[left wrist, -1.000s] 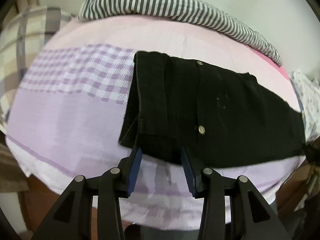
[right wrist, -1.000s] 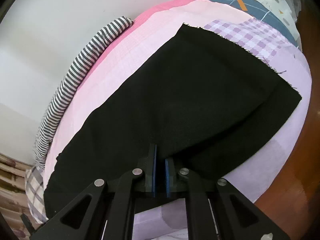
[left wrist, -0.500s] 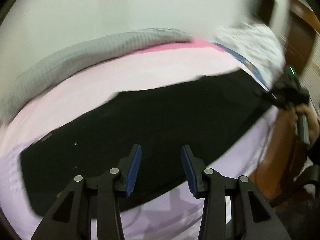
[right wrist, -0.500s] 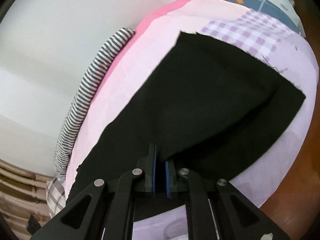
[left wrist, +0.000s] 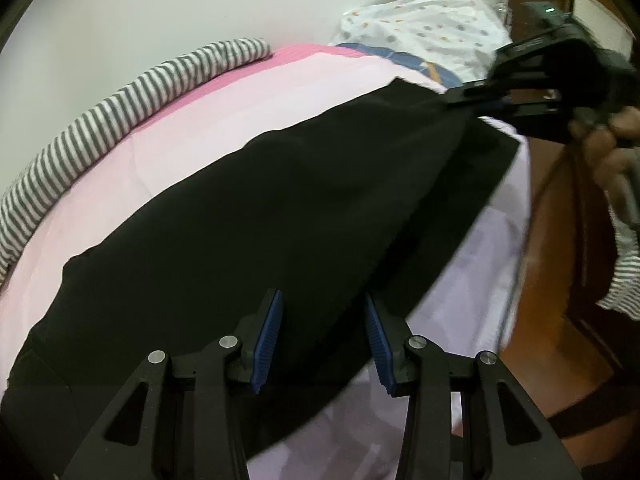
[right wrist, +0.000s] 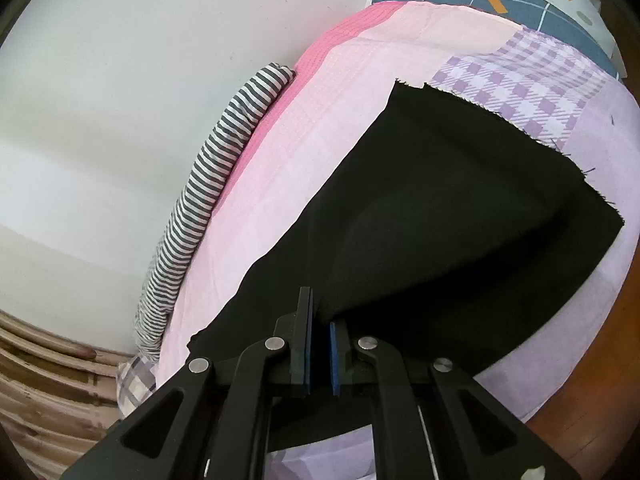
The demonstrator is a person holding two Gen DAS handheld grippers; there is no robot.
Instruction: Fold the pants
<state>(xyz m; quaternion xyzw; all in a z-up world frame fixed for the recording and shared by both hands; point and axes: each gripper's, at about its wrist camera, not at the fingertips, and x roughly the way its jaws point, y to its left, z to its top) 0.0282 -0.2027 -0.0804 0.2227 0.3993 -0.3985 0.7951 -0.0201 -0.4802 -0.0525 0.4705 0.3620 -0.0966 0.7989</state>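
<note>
My left gripper [left wrist: 320, 340] has swung off the waistband end it faced a second ago and now looks down the length of the black pants [left wrist: 280, 216], which lie lengthwise across the bed [left wrist: 256, 96], filling the middle of the left wrist frame from lower left to upper right. Its blue pads are spread wide with nothing between them, hovering over the near edge of the cloth. My right gripper [right wrist: 320, 344] has stayed clamped on a pinch of the pants near the leg end and has barely moved; in the left view it sits at the upper right [left wrist: 532, 100], lifting the fabric into a ridge. In the right wrist view the frayed hem [right wrist: 500, 116] lies on the purple check patch in the upper right.

I judge the left side is repositioning for a second hold, so the leg end can be carried over toward the waist.

Around the pants, largest first: the pink and lilac sheet, a striped bolster [left wrist: 120, 116] along the wall at the upper left, a dotted pillow [left wrist: 424, 20] at the top right, and the wooden bed frame [left wrist: 568, 264] at the right edge. None lies across the fold path; the pillow is closest to the hem.
</note>
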